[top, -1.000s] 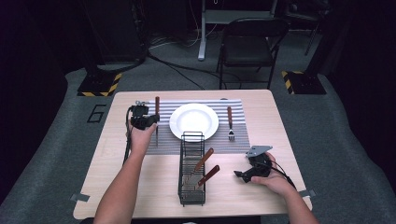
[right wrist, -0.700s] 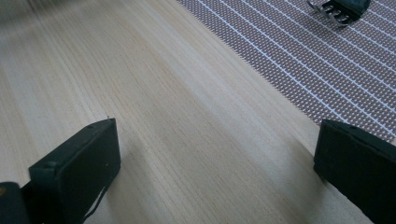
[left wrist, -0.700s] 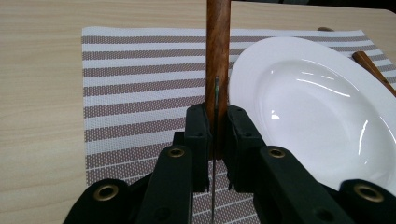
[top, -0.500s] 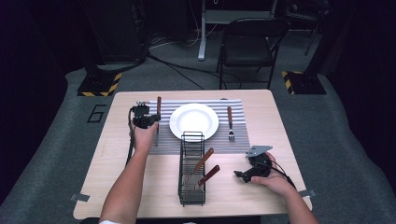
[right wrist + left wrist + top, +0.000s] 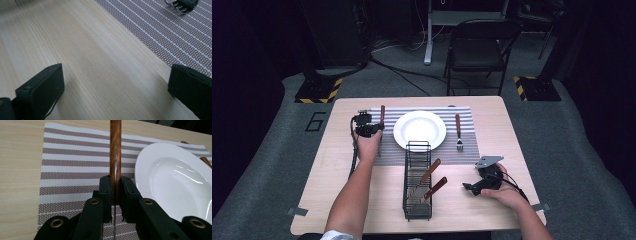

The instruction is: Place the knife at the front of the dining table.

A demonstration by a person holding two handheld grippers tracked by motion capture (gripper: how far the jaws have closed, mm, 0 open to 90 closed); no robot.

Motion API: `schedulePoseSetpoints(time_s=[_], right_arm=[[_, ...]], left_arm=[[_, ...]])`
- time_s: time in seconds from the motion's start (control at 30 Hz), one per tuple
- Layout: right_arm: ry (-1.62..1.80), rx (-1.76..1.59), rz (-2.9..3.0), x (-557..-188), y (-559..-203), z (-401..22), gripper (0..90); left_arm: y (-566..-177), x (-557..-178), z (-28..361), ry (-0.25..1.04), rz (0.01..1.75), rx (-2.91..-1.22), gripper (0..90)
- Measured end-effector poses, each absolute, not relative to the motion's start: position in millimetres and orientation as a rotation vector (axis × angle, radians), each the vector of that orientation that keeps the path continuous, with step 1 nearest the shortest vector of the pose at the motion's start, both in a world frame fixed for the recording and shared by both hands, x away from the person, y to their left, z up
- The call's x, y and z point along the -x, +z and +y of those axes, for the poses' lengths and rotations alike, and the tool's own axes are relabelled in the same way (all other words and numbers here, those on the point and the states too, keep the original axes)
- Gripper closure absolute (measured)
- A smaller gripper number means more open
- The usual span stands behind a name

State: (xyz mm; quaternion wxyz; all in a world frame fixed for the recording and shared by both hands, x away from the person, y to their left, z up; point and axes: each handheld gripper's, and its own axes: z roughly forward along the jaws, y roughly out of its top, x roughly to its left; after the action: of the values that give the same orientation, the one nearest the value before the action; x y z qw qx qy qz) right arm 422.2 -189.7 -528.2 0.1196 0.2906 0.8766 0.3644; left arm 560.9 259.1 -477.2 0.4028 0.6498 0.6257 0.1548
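Note:
A knife with a brown wooden handle [image 5: 382, 112] [image 5: 115, 145] lies along the left part of the striped placemat [image 5: 462, 150] [image 5: 70, 157], beside the white plate [image 5: 419, 130] [image 5: 175, 177]. My left gripper [image 5: 376, 128] [image 5: 115, 185] is shut on the knife where the thin blade meets the handle, low over the mat. A fork [image 5: 458, 130] [image 5: 182, 5] with a wooden handle lies on the mat right of the plate. My right gripper [image 5: 469, 187] [image 5: 116, 82] rests on the bare wood at the front right, open with nothing between its jaws.
A black wire rack [image 5: 417, 180] stands in front of the plate with two wooden-handled utensils [image 5: 429, 172] leaning in it. A black chair [image 5: 482, 45] stands behind the table. Bare wood lies left of the mat and along the front edge.
My left gripper has sunk a little toward the placemat with the knife still in it. The right hand has stayed where it was.

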Motion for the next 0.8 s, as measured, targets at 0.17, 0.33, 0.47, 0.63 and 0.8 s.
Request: schedulePoseSetpoints(time_s=[0.17, 0.33, 0.47, 0.63, 0.8], right_arm=[[1.066, -0.849, 2.562, -422.4, -528.2, -189.7, 0.0], [1.065, -0.849, 2.562, -422.4, -528.2, -189.7, 0.0], [1.066, -0.849, 2.562, -422.4, -528.2, -189.7, 0.0], [1.063, -0.848, 2.564, -422.4, -528.1, -189.7, 0.0], [1.065, -0.849, 2.562, -422.4, -528.2, -189.7, 0.0]], left_arm=[[-480.7, -563.1, 256.3, 0.387, 1.596, -1.630, 80.5], [-486.3, -566.5, 260.8, 0.363, 1.613, -1.608, 80.4], [-490.9, -569.5, 261.4, 0.344, 1.629, -1.594, 80.4], [-497.1, -572.0, 259.2, 0.333, 1.647, -1.583, 80.4], [-501.1, -573.9, 258.0, 0.336, 1.652, -1.583, 80.5]])
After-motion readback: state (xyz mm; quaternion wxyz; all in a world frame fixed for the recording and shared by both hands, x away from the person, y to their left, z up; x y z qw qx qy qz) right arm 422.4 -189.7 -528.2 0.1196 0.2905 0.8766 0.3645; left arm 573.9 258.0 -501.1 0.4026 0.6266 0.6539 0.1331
